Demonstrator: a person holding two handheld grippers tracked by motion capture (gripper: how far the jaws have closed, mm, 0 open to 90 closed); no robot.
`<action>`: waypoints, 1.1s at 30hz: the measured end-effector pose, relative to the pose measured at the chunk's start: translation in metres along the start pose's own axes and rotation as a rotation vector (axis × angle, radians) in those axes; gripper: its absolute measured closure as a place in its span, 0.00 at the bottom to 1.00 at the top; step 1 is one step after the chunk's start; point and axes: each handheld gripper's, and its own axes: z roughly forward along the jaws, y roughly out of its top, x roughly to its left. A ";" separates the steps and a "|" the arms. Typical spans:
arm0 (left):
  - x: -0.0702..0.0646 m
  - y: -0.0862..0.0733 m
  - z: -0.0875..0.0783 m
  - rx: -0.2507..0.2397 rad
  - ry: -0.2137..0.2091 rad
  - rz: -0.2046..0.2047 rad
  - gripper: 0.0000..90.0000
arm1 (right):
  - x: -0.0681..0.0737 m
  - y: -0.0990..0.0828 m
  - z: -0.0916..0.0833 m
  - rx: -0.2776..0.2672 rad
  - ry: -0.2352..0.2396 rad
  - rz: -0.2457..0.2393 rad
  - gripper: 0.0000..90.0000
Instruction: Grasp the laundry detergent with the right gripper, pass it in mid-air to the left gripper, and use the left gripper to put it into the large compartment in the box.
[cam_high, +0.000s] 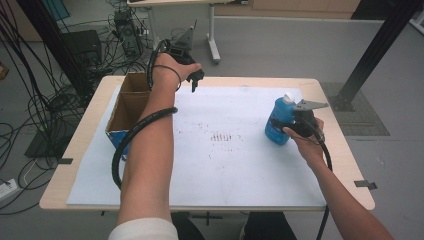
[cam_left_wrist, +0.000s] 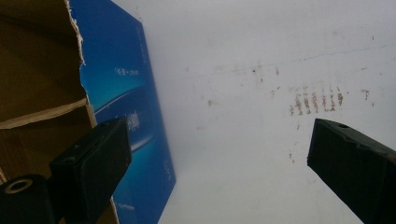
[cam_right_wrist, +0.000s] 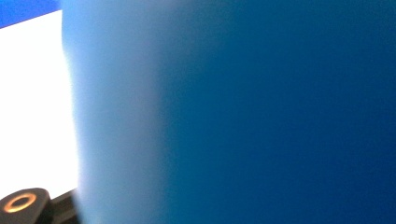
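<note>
Blue bottle (cam_high: 278, 125) with a white cap, standing upright on the white sheet (cam_high: 235, 165) toward the right side of the table (cam_high: 90, 125), body rounded and glossy, a darker band low on its side. Clamped from the right by the right gripper (cam_high: 292, 126), jaws closed on the bottle's body, grey plate sitting level with the cap. Seen from the right gripper view as a smooth blue wall (cam_right_wrist: 243, 112), paler and blurred along its left edge, bright white sheet beyond it at far left. No label, print or cap readable there; too near and out of focus. Right gripper's own jaws hidden behind the bottle, apart from a dark corner and a brass-ringed screw at bottom left. Left gripper (cam_high: 196, 76) held above the far edge of the table, just beside the open cardboard box (cam_high: 131, 102), well apart from the bottle; jaws spread wide with nothing between them, plain in the left gripper view (cam_left_wrist: 219, 154). Box there (cam_left_wrist: 126, 102) cut off at left and bottom: torn brown flap, brown inside, blue printed outer face with small lettering too fine to read. Faint rust-coloured marks (cam_left_wrist: 315, 100) on the sheet, smudged, no clear shape. Box's inside in the high view partly covered by the left forearm, contents not to be made out. Far table edge behind the left hand also covered.
</note>
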 end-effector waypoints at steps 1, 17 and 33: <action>0.000 0.000 -0.001 -0.001 0.000 0.000 0.08 | 0.000 0.000 0.000 0.000 0.000 0.000 0.50; -0.003 -0.004 -0.012 -0.031 -0.021 0.079 0.07 | 0.001 0.014 -0.007 0.028 0.005 0.027 0.50; -0.008 -0.015 -0.054 -0.111 -0.044 0.312 0.06 | 0.025 0.095 -0.015 0.105 0.127 0.032 0.50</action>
